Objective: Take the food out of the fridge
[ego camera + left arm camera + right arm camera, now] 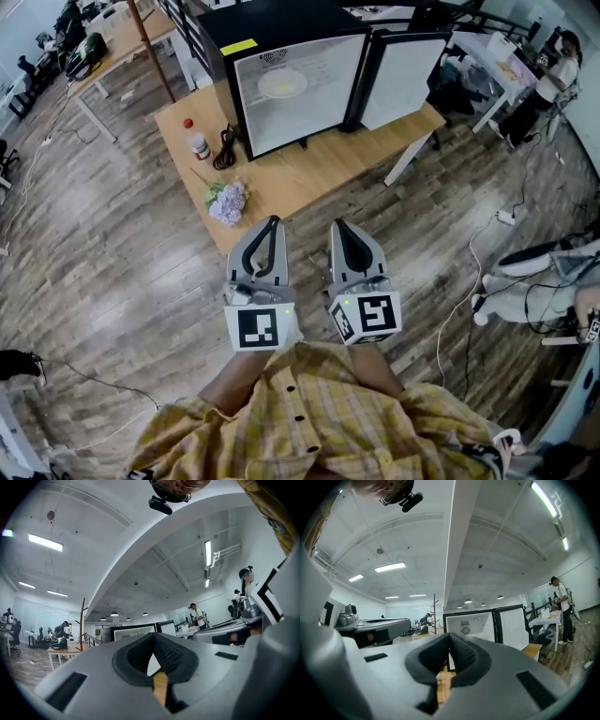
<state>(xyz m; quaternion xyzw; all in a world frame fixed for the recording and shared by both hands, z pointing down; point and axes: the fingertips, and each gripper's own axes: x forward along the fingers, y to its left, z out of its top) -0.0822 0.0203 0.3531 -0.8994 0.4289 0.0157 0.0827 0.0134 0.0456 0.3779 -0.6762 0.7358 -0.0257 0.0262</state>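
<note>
A small black fridge (281, 37) stands on a wooden table (309, 173). Its door (403, 75) is swung open to the right. On a shelf in its white inside lies a pale plate of food (281, 84). My left gripper (272, 223) and right gripper (339, 227) hang side by side in front of the table's near edge, both pointing at the fridge and well short of it. Both are shut with nothing between the jaws. The left gripper view shows the left gripper (153, 637) closed. In the right gripper view the right gripper (450, 637) is closed, with the open fridge (476, 625) ahead.
On the table left of the fridge stand a red-capped bottle (197, 141), a black coiled item (225, 150) and a purple flower bunch (228, 202). White equipment (534, 281) and cables lie on the wooden floor at right. Desks with people fill the back.
</note>
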